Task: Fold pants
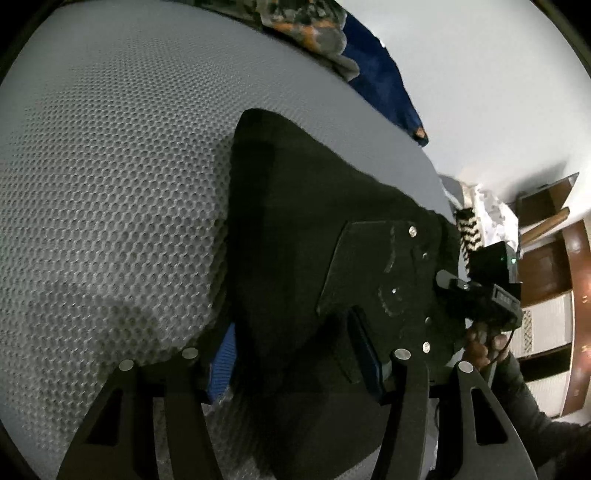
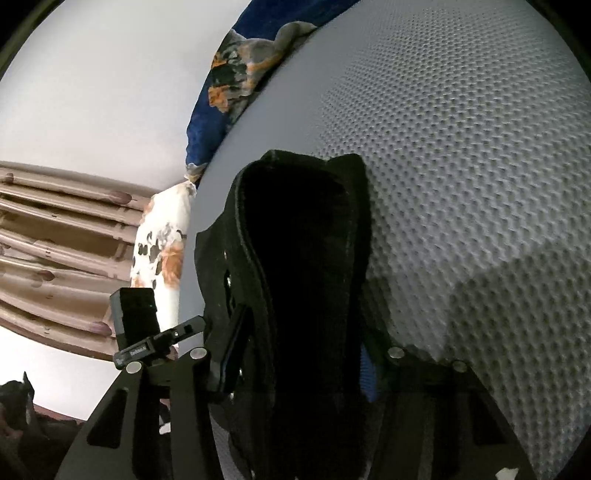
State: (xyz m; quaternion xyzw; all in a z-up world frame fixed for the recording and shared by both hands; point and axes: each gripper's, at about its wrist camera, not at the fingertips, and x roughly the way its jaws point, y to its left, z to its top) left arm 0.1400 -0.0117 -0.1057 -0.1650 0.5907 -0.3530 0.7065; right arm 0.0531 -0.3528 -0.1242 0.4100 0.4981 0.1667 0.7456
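Black pants (image 1: 295, 221) lie bunched on a grey honeycomb mattress (image 1: 110, 203). In the left wrist view my left gripper (image 1: 295, 354) sits at the near end of the cloth, whose thick fold fills the gap between its blue pads (image 1: 221, 365). The right gripper's black side plate (image 1: 384, 280) lies against the pants at the right, held by a hand (image 1: 480, 347). In the right wrist view the pants (image 2: 306, 240) rise as a folded band between the pads of my right gripper (image 2: 295, 358), which is shut on them. The left gripper's camera block (image 2: 135, 314) shows at the left.
A blue and camouflage patterned cloth (image 1: 314, 26) lies at the mattress's far edge. A floral pillow (image 2: 162, 251) leans off the side, by a brown slatted frame (image 2: 55, 240). White wall fills the background. Wooden furniture (image 1: 546, 236) stands at the right.
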